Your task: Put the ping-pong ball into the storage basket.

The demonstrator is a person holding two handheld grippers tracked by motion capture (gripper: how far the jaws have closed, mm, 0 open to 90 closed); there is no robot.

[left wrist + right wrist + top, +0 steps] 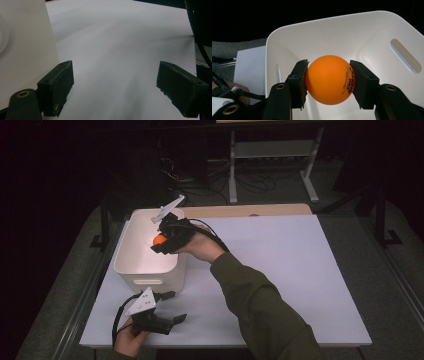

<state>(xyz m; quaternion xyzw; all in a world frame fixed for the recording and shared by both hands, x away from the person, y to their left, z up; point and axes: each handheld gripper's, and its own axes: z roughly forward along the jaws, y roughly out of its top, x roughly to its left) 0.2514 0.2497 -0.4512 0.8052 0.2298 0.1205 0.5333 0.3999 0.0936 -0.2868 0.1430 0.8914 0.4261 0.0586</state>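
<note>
My right gripper (329, 80) hangs over the bin (131, 270), the ball (329, 79) between its jaws above the bin's hollow. The bin stands at the table's (300, 270) left; my left gripper (172, 307) sits just before it.

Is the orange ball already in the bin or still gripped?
Still gripped: right gripper pads press the orange ball over the white bin.

table top (280, 270): white sheet, bare across its right half
table edge (260, 210): light wood strip showing along the far side, behind the sheet
floor (350, 220): grey, around the table
white frame (272, 157): metal stand beyond the table, on two feet
cables (200, 180): dark tangle on the floor, left of that frame
</note>
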